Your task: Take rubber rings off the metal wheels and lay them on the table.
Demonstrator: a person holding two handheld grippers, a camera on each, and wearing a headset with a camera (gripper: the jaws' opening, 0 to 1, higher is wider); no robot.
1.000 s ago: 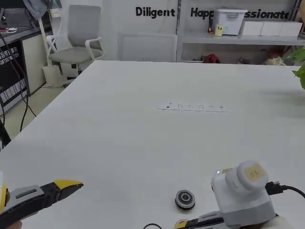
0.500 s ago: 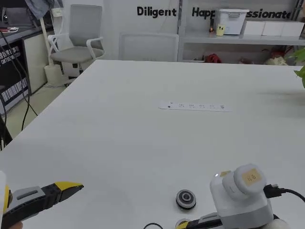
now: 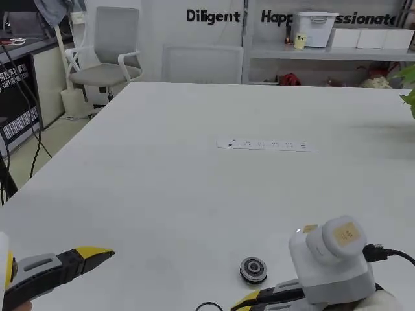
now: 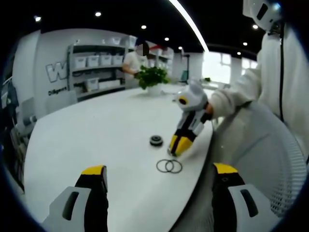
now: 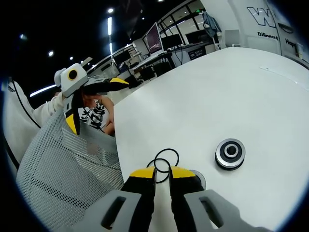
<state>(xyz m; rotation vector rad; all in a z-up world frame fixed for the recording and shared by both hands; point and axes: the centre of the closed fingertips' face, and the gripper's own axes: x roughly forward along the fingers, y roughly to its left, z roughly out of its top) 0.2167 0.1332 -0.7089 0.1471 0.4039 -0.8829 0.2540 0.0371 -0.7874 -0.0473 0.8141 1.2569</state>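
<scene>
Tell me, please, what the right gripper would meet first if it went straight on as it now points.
Probably the two rubber rings lying on the table just ahead of the right gripper; the metal wheel sits off to one side of that line.

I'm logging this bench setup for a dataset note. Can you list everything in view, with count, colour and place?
table: one, white, fills the foreground
metal wheel: one, dark with a silver rim, flat on the table by the right tool
rubber rings: two, black, overlapping on the table near its edge, just ahead of the right tool's tips
power strip: one, white, mid-table
office chair: one, grey, beyond the table's far left corner
storage box: one, white, on the back shelf
plant: one, green, at the table's far end
mesh chair: one, white, at the table's near edge
sleeve: one, white, behind the right tool
left tool: yellow-tipped, jaws wide open
right tool: yellow-tipped, jaws close together
</scene>
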